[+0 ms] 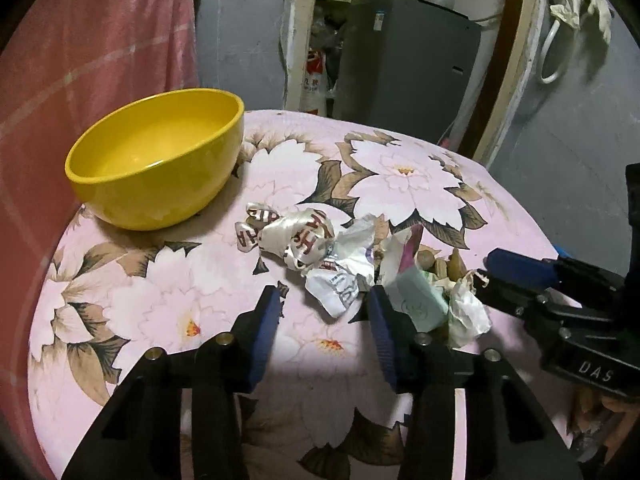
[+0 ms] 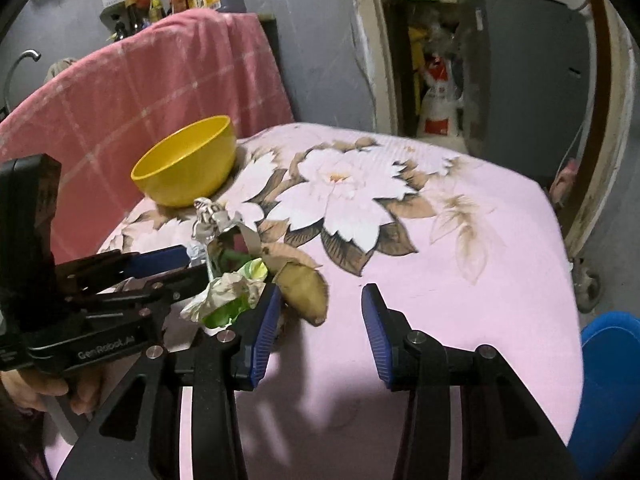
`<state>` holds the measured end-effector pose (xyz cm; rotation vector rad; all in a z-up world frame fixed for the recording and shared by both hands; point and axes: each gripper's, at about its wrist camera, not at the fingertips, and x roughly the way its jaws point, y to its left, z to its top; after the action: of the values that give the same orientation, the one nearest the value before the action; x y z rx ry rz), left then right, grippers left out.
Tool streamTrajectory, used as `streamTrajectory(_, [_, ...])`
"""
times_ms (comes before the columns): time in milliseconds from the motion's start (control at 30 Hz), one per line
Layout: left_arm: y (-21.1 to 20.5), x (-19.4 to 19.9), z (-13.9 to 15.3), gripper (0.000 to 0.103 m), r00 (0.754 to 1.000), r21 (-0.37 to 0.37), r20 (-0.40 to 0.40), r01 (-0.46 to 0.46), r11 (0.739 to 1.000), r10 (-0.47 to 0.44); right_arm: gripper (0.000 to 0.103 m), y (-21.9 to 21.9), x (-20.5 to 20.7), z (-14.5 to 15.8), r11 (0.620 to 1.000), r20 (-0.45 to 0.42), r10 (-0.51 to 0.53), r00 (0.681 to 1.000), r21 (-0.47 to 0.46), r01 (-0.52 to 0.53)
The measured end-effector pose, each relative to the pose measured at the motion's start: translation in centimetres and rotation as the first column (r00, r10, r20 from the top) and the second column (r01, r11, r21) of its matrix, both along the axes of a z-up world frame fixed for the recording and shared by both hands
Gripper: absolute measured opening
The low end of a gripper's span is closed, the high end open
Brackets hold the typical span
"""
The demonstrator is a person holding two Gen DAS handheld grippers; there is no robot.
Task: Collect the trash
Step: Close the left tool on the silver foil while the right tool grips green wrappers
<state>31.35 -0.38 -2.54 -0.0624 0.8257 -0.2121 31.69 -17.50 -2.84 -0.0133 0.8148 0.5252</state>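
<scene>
A heap of trash lies on the floral tablecloth (image 1: 400, 168): a white ribbon with red letters (image 1: 288, 236), a crumpled white wrapper (image 1: 338, 288), a pale green packet (image 1: 420, 300), crumpled paper (image 1: 468, 312) and brown peel pieces (image 1: 452, 266). An empty yellow bowl (image 1: 156, 160) stands behind the heap on the left. My left gripper (image 1: 322, 308) is open, with the white wrapper's lower end lying loose between its fingertips. My right gripper (image 2: 320, 312) is open over bare cloth, its left finger beside the brown peel (image 2: 306, 290). Neither holds anything.
A pink checked cloth (image 1: 80, 60) hangs behind the bowl. A grey cabinet (image 1: 404, 60) stands past the table's far edge in a doorway. A blue bin (image 2: 608, 380) sits on the floor below the table's right edge. A hand (image 2: 40, 392) grips the left tool.
</scene>
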Motion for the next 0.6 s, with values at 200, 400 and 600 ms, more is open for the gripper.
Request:
streamTrajectory(200, [0.6, -0.2, 0.3, 0.040, 1.000, -0.021, 0.012, -0.006, 1.000, 0.007, 0.040, 0.6, 0.4, -0.3, 1.000, -0.031, 0.020, 0.999, -0.012, -0.020])
streamTrajectory(400, [0.0, -0.1, 0.3, 0.028, 1.000, -0.011, 0.013, -0.002, 1.000, 0.002, 0.033, 0.2, 1.1, -0.7, 0.999, -0.079, 0.019, 0.997, 0.036, -0.016])
streamTrajectory(600, [-0.2, 0.2, 0.2, 0.017, 1.000, -0.007, 0.006, 0.010, 1.000, -0.010, 0.027, 0.0, 1.0, -0.8, 0.998, -0.087, 0.017, 0.996, 0.062, -0.012])
